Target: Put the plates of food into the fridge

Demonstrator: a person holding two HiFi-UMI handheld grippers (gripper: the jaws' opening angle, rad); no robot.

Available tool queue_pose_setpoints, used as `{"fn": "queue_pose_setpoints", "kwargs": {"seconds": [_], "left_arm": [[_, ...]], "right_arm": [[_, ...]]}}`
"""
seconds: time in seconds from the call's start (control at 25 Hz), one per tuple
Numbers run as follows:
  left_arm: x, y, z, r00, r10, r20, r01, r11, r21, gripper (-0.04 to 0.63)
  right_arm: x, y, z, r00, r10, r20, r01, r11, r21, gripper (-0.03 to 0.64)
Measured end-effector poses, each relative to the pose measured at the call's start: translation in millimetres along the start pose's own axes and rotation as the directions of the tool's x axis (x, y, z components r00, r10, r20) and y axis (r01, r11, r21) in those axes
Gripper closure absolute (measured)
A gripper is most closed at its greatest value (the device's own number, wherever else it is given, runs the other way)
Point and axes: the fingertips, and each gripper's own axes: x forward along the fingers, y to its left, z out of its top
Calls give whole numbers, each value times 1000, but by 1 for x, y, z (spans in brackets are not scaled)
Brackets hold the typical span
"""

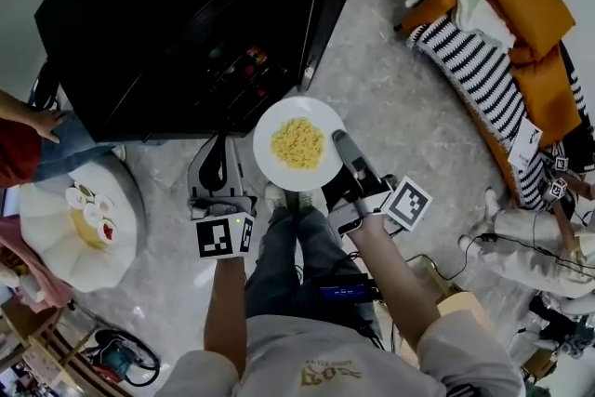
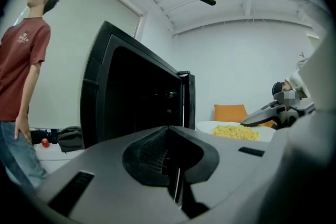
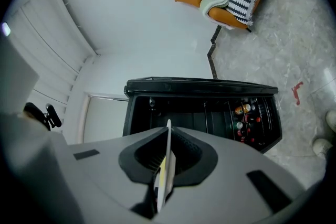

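Our right tongs [image 1: 342, 144] are clamped on the rim of the plate [image 1: 271, 165], which hangs level with its noodles [image 1: 297, 142] just before the open fridge [image 1: 167, 23]. Our left tongs [image 1: 217, 149] are closed on nothing, beside it. With only one edge pinched, we judge the plate apt to droop: keep it flat, go slowly, and aim for the fridge's free side, away from the bottles [image 1: 244, 63].

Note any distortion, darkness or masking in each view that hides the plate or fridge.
Head view: fisheye curve at the edges; plate sharp and bright, fridge interior nearly black. Left gripper view: heavy vignette, mosaic patches over faces, fridge interior black. Right gripper view: dark corners, plate edge-on, fridge shelves legible.
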Motion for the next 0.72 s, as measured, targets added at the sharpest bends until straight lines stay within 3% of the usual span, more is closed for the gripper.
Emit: {"fn": "queue_pose_setpoints", "kwargs": {"seconds": [0.72], "left_arm": [[13, 19, -47, 998, 62, -1, -62, 998, -15, 589]], "right_arm": [[23, -53, -1, 999, -14, -40, 14, 1000, -9, 597]]}}
